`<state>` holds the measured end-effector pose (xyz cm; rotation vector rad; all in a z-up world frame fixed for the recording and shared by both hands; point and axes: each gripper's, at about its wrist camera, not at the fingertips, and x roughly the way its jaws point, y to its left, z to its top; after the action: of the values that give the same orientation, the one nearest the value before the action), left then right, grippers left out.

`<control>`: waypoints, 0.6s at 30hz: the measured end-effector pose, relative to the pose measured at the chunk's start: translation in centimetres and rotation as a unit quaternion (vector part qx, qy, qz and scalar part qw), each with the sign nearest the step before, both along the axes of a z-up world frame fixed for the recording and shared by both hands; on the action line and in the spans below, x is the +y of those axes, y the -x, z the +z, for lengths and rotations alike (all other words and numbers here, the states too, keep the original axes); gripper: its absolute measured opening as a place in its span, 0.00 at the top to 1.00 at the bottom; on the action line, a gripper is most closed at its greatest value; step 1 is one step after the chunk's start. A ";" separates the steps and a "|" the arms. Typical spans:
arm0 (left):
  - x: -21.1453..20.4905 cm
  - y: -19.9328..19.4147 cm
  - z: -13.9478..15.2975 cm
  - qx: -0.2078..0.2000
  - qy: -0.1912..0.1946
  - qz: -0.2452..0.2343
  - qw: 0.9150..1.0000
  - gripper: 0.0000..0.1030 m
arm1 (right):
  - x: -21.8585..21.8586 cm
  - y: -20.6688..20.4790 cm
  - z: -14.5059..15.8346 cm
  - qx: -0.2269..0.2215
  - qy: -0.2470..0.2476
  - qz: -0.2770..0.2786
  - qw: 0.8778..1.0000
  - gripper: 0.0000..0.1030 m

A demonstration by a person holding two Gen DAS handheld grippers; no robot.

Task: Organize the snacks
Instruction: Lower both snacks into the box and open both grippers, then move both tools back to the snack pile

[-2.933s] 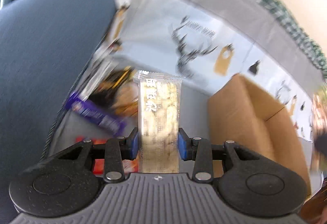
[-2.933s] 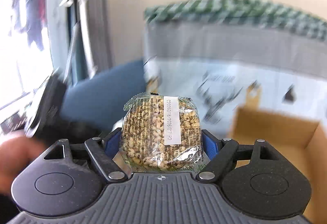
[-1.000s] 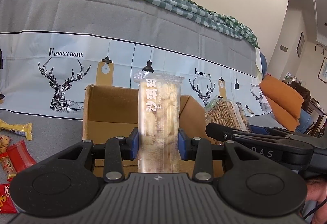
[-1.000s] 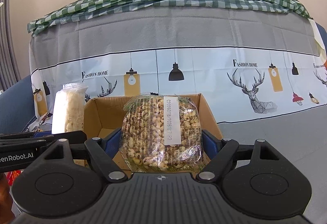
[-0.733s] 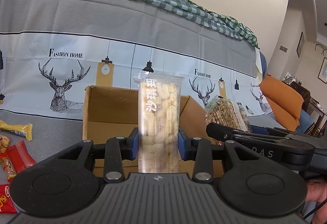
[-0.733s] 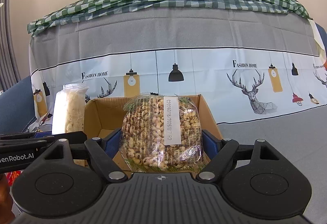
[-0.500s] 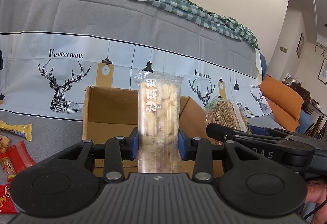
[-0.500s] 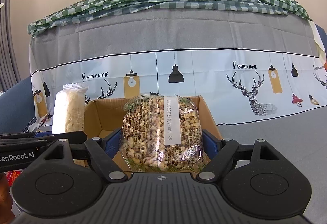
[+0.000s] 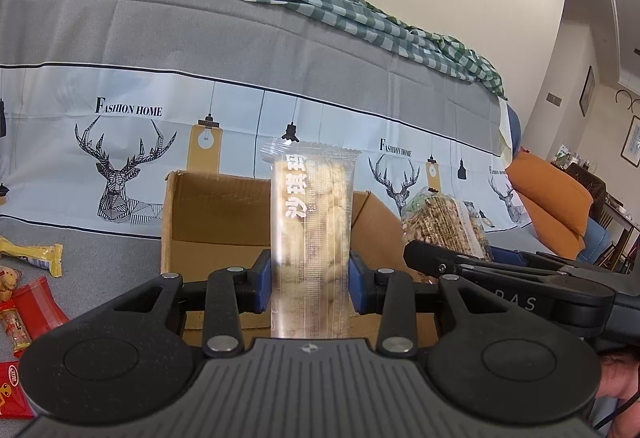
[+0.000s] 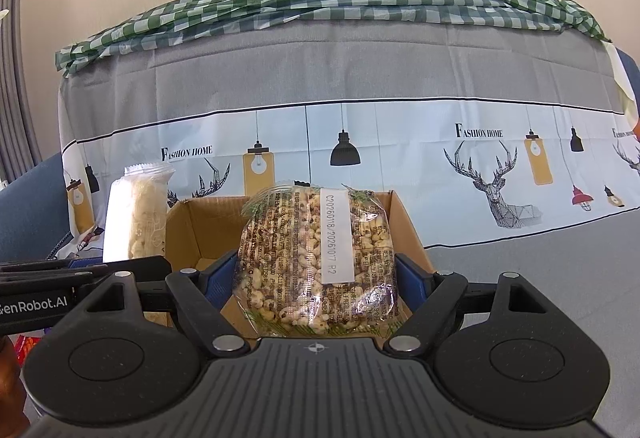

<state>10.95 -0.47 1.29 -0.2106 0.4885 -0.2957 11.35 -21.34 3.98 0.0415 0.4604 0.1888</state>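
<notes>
Beside the cardboard box (image 9: 208,214), loose snack packets (image 9: 34,256) on deer-print cloth (image 9: 120,158).

Open cardboard box (image 9: 216,222) ahead; loose snack packets (image 9: 32,254) left of it.

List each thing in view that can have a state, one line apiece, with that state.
Left tool: shut on the tall pale snack bar.
Tall pale snack bar: sealed, upright, held above the box.
Right tool: shut on the puffed grain pack.
Puffed grain pack: sealed, upright, held in front of the box.
Cardboard box: open on top; contents hidden.
Yellow wrapped snack: sealed, lying loose on the cloth.
Red snack packets: lying loose outside the box.
</notes>
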 end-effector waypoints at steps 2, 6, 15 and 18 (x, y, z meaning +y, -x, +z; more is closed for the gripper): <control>0.0 0.0 0.0 0.000 0.000 0.000 1.000 0.60 | 0.0 0.0 0.0 0.000 0.000 0.000 1.000 0.21; 0.0 0.0 0.1 -0.001 0.005 -0.005 1.000 0.60 | 0.0 0.1 0.1 -0.003 -0.004 -0.001 1.000 0.21; 0.9 0.1 0.4 -0.007 0.014 0.013 1.000 0.49 | 0.4 0.0 0.5 -0.008 -0.009 -0.018 1.000 0.10; 1.4 0.5 0.7 -0.019 0.015 0.020 0.999 0.50 | 1.1 0.1 0.7 -0.013 -0.009 -0.017 1.000 0.10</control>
<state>10.47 0.94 1.96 -0.2443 0.4420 -0.2668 11.29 -20.27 4.71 0.0641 0.4326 0.1607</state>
